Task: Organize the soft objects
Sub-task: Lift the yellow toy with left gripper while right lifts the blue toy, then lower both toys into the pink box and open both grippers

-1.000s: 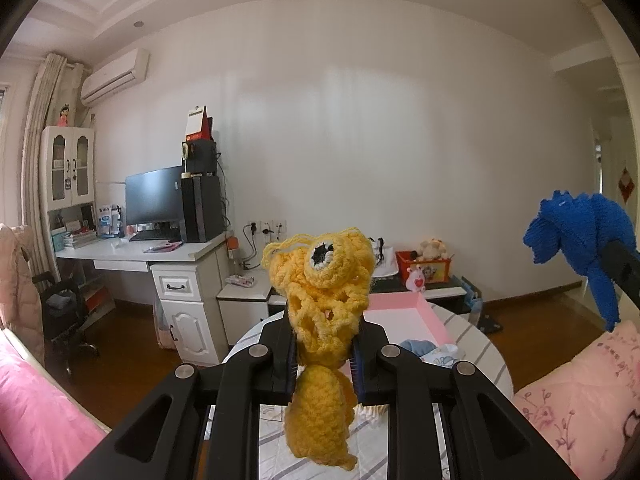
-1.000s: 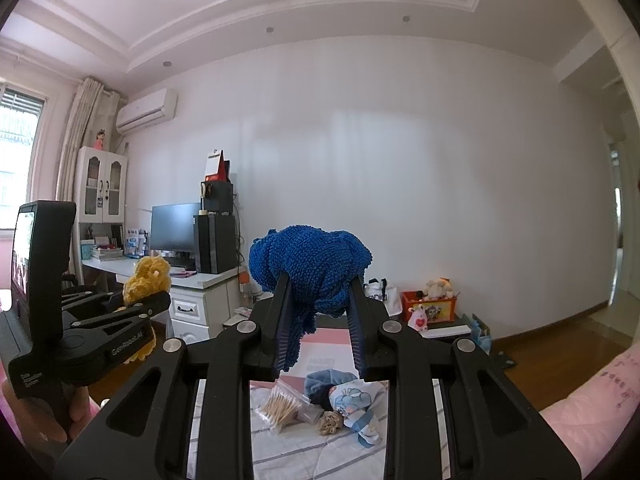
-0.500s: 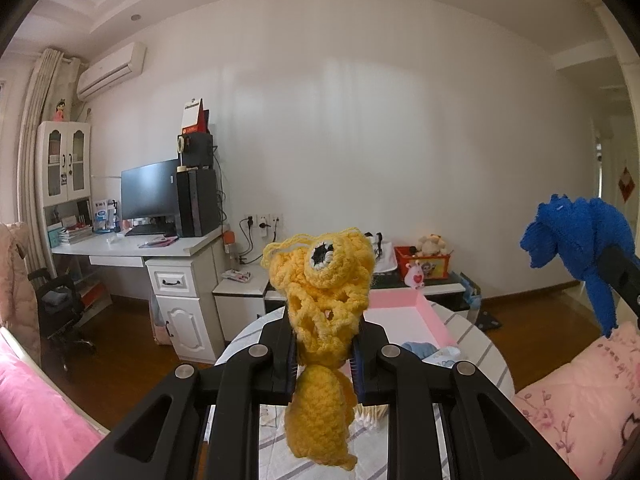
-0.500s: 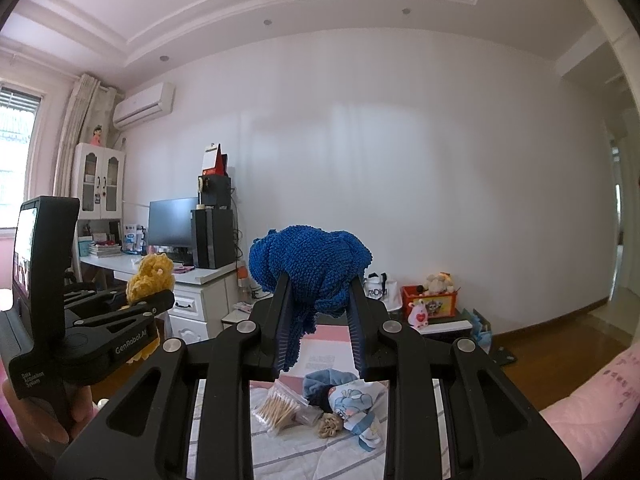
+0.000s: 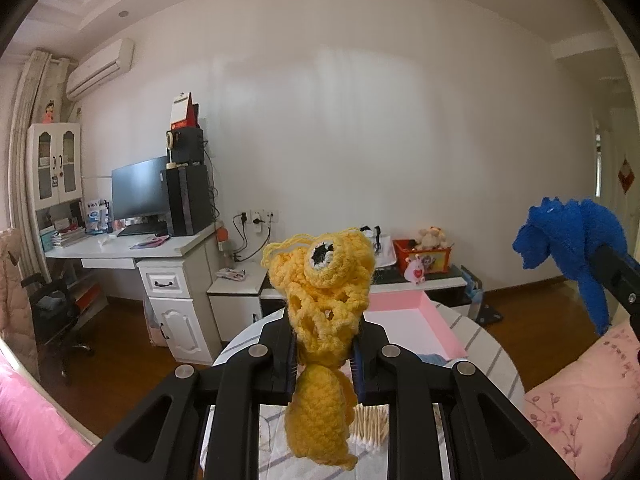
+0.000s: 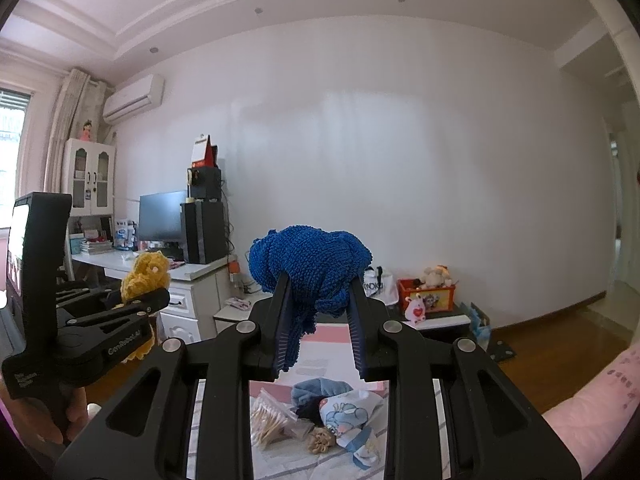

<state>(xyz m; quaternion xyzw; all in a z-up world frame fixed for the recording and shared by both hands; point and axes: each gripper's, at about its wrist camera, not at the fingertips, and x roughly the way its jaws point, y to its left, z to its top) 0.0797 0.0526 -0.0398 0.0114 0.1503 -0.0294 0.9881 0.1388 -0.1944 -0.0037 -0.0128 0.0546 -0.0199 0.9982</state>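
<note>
Left gripper [image 5: 324,354] clamps yellow crochet toy [image 5: 322,312] (right gripper [image 6: 318,328]: blue one [image 6: 310,268]).

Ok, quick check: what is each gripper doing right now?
Left gripper: closed on the yellow crochet toy.
Right gripper: closed on the blue knitted piece.

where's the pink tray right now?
The pink tray sits on the round striped table, far side, straight ahead in the left wrist view, just behind the yellow crochet toy clamped in the left gripper.
</note>
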